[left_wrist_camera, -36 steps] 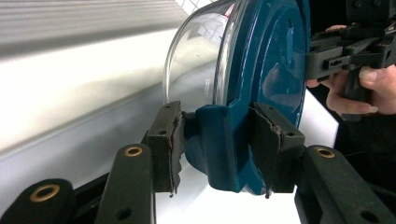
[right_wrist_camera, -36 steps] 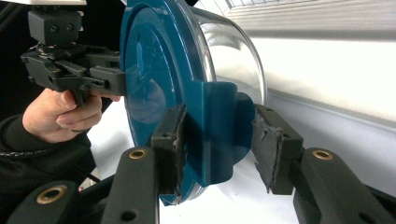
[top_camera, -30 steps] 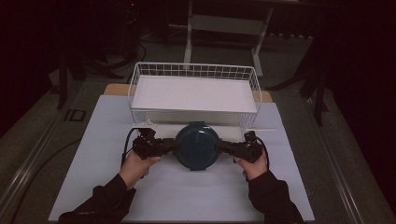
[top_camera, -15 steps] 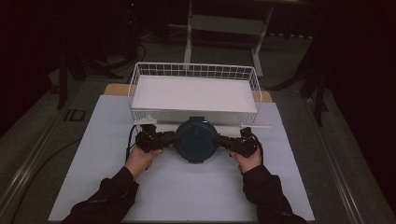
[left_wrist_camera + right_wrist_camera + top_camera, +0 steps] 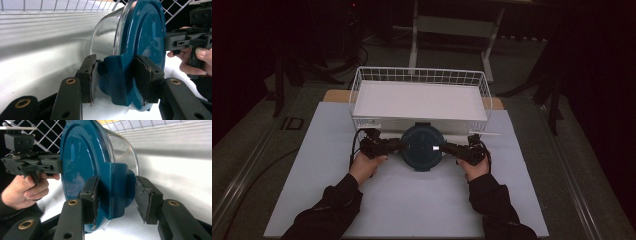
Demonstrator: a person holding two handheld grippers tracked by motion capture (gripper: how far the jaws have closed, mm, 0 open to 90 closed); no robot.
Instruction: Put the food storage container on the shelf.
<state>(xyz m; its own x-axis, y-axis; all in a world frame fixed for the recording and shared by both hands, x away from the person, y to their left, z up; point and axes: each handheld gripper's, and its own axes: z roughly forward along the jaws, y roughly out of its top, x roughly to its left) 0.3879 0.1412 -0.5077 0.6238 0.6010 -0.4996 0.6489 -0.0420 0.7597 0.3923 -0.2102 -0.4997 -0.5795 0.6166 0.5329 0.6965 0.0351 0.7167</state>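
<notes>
A round clear container with a dark blue lid [image 5: 422, 147] is held between both grippers, just in front of the wire basket [image 5: 362, 80]. My left gripper [image 5: 398, 146] is shut on the lid's left side clip. In the left gripper view its pads [image 5: 140, 75] clamp the blue clip [image 5: 115, 72], with the clear wall [image 5: 105, 37] beyond. My right gripper [image 5: 447, 147] is shut on the opposite clip. The right gripper view has the clip [image 5: 115, 190] between its pads [image 5: 91, 197] and the lid face [image 5: 80, 162] to the left. Whether the container rests on the table I cannot tell.
The white wire basket with a white floor stands at the back of the white table sheet [image 5: 412, 205]. A wooden board edge [image 5: 334, 95] peeks out behind it. Dark floor, cables and stand legs surround the table. The person's forearms reach in from the front edge.
Both hands have carried the container a little farther from the person, closer to the basket's front wall. The grips on the two clips look unchanged.
</notes>
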